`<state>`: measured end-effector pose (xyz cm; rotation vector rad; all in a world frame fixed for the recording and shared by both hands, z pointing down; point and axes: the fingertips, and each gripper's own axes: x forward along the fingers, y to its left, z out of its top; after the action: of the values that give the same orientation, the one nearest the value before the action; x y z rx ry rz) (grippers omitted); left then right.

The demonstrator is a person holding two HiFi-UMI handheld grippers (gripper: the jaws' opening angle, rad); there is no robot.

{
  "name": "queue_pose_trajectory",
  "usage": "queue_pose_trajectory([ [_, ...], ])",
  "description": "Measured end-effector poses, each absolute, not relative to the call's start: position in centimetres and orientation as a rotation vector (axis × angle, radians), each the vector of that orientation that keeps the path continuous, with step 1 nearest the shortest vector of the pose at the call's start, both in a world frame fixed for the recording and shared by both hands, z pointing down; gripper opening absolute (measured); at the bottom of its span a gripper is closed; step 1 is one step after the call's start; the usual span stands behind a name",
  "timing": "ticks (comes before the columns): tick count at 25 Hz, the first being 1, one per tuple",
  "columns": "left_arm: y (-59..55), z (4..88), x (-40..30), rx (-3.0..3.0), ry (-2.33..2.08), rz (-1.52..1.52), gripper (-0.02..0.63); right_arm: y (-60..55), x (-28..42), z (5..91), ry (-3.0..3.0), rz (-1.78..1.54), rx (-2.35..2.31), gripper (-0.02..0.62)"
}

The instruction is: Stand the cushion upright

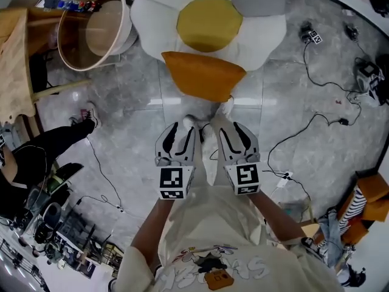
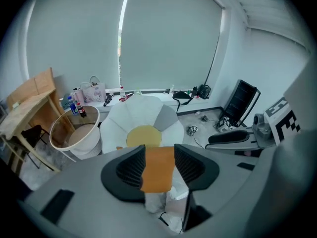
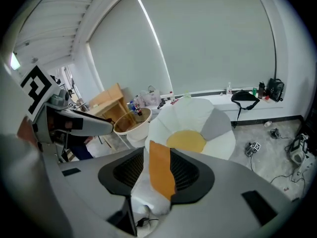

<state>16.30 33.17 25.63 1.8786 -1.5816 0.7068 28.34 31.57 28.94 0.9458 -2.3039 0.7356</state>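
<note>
An orange cushion [image 1: 203, 75] lies on the grey floor, its far edge against a big flower cushion [image 1: 158, 11] with white petals and a yellow centre. In the head view my left gripper [image 1: 180, 126] and right gripper [image 1: 230, 125] hang side by side just short of the orange cushion's near edge, apart from it. Both point down and forward. In the left gripper view the orange cushion [image 2: 158, 170] shows through the gap of the left gripper [image 2: 159, 152]. The right gripper [image 3: 157, 157] frames the same orange cushion [image 3: 161, 177]. Both jaw pairs stand part open with nothing gripped. My white shoes [image 1: 191, 121] show between the grippers.
A round white basket table [image 1: 91, 26] stands at the far left beside a wooden table [image 1: 15, 59]. Another person's dark-trousered leg [image 1: 55, 142] reaches in from the left. Cables [image 1: 316, 120] and small devices lie over the floor at the right.
</note>
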Motion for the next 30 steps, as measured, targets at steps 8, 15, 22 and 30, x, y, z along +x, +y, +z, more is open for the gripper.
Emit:
queue_pose_trajectory([
  [8, 32.8, 30.4, 15.3, 1.806, -1.561, 0.73, 0.308, 30.7, 27.8, 33.8, -2.251, 0.805, 0.979, 0.235],
  [15, 31.6, 35.1, 13.0, 1.86, -1.501, 0.779, 0.341, 29.9, 26.7, 39.1, -2.161, 0.822, 1.045, 0.247],
  [22, 30.0, 41.1, 10.1, 1.884, -1.446, 0.733, 0.38, 28.8, 24.3, 45.7, -2.045, 0.828, 1.149, 0.313],
  [30, 28.3, 49.3, 7.3, 2.003, -1.359, 0.79, 0.385, 27.0, 22.7, 52.5, -1.969, 0.729, 1.303, 0.334],
])
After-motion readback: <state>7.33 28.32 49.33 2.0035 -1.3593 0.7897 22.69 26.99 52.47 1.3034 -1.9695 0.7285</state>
